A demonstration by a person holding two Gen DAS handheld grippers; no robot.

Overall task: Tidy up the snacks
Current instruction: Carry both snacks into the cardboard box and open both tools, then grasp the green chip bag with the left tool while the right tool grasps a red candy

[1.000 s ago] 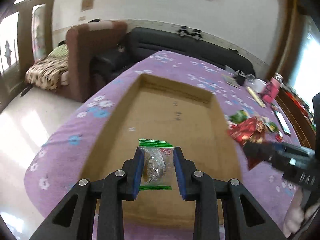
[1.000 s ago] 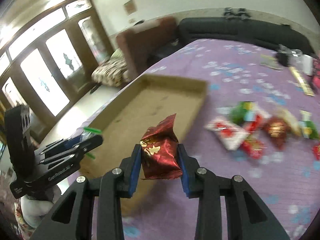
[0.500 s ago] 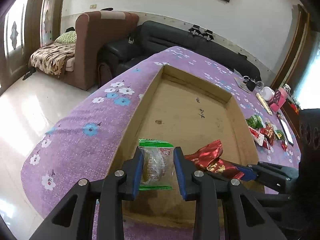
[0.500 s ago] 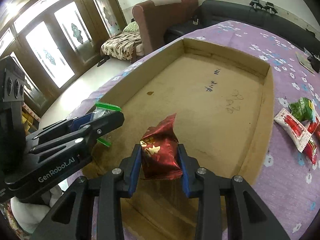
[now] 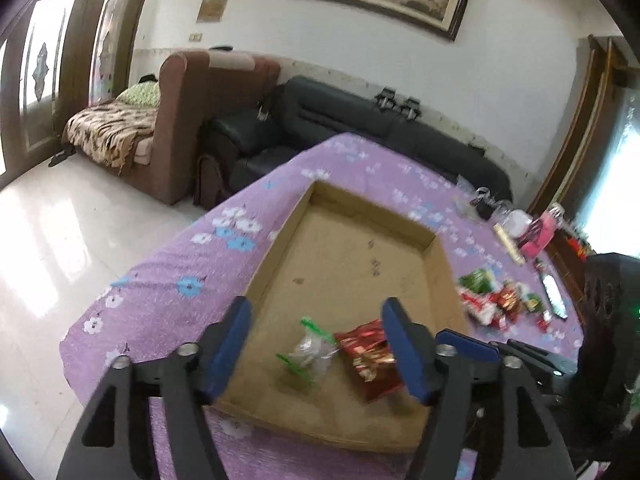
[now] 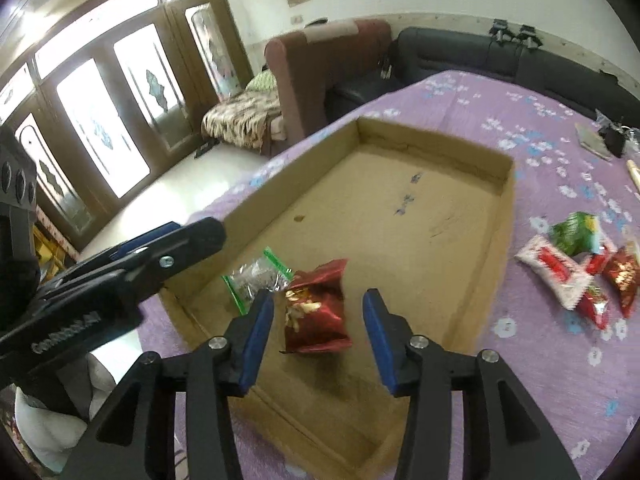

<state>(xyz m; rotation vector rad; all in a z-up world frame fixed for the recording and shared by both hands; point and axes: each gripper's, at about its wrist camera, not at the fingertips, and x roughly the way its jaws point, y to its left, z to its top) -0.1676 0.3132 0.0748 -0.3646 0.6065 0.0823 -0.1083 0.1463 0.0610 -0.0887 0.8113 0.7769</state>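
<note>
Shallow brown cardboard tray (image 6: 496, 216) on purple flowered cloth (image 5: 168, 280), far floor bare | inside, near end: one red foil snack packet (image 6: 316, 316), one clear green-edged packet (image 6: 252, 276), touching | about five packets (image 6: 576, 264) right | left gripper (image 5: 316, 344), right gripper (image 6: 318, 332) angled down, jaws opening, gripping nothing

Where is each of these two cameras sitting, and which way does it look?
Left wrist: sits on the left gripper, looks along its opening fingers into the cardboard box; the right gripper's tip shows at the right.
Right wrist: sits on the right gripper, faces the same box; the left gripper crosses at the left.
Shared: the clear packet and red packet lying released in the box.
</note>
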